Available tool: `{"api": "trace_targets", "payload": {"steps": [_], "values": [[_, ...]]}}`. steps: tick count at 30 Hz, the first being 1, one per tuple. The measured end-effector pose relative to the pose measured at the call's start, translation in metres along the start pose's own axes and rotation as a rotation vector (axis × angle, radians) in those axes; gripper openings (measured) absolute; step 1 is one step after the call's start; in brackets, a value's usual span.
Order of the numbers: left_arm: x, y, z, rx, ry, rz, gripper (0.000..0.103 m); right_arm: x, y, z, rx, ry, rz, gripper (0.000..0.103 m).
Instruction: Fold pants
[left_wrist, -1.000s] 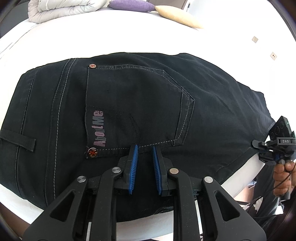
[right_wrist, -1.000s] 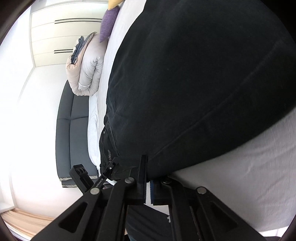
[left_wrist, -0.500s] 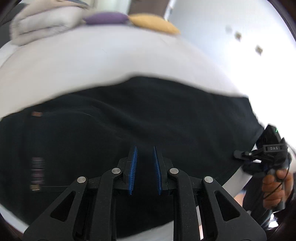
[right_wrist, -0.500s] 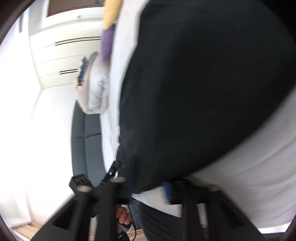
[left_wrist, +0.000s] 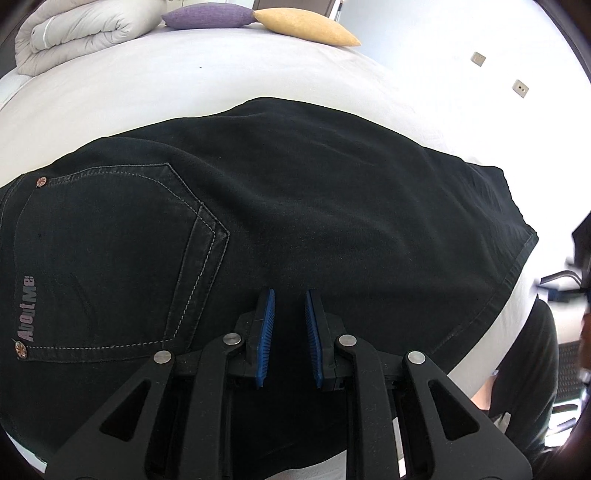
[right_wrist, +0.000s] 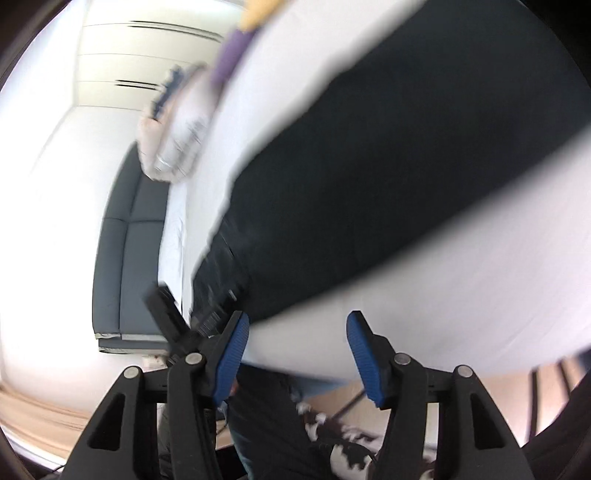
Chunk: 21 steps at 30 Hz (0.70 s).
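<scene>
the left gripper (left_wrist: 289, 295) tilts down over the near edge of the bed (left_wrist: 184, 85), its blue fingers (left_wrist: 266, 325) drawn nearly together with a slim gap and nothing pinched. the right gripper (right_wrist: 297, 325) points along the bed's near edge, jaws opening, nothing between them. one pair of black pants (left_wrist: 295, 206) lies flat along that edge. at the far end: one folded duvet (left_wrist: 81, 26) and two cushions, one purple (left_wrist: 207, 16), one yellow (left_wrist: 306, 27).
</scene>
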<state>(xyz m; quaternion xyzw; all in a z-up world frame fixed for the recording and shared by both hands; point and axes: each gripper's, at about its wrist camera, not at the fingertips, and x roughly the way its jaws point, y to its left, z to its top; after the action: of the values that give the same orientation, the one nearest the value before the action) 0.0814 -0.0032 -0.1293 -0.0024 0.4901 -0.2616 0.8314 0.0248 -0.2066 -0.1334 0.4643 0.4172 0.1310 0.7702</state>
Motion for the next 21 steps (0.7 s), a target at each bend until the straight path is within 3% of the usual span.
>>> {"api": "trace_targets", "payload": {"steps": [2,6,10,11,12,14,15,19,20,21], "values": [[-0.005,0.016,-0.001,-0.015,-0.004,-0.008,0.017,-0.009,0.004,0.028,-0.038,-0.045,0.004,0.059],[-0.018,0.029,-0.01,-0.024,-0.006,-0.009,0.017,0.036,-0.018,0.084,0.035,0.056,-0.026,0.038],[-0.027,0.042,-0.017,-0.041,-0.009,-0.023,0.017,0.076,-0.056,0.121,0.107,0.078,-0.101,0.03],[-0.027,0.043,-0.017,-0.044,-0.008,-0.027,0.017,0.079,-0.067,0.128,0.13,0.056,-0.102,0.008],[-0.027,0.044,-0.017,-0.046,-0.008,-0.03,0.017,0.08,-0.079,0.133,0.155,0.027,-0.095,0.0],[-0.027,0.047,-0.017,-0.053,-0.009,-0.036,0.017,0.07,-0.102,0.144,0.238,-0.06,-0.009,0.0],[-0.027,0.047,-0.018,-0.053,-0.01,-0.037,0.017,0.062,-0.106,0.149,0.245,-0.112,-0.018,0.0],[-0.028,0.05,-0.019,-0.058,-0.014,-0.035,0.017,0.011,-0.112,0.17,0.209,-0.377,-0.228,0.0],[-0.028,0.05,-0.02,-0.057,-0.015,-0.034,0.017,0.001,-0.113,0.171,0.226,-0.416,-0.242,0.0],[-0.029,0.051,-0.02,-0.06,-0.018,-0.034,0.017,-0.009,-0.111,0.17,0.246,-0.437,-0.233,0.006]]}}
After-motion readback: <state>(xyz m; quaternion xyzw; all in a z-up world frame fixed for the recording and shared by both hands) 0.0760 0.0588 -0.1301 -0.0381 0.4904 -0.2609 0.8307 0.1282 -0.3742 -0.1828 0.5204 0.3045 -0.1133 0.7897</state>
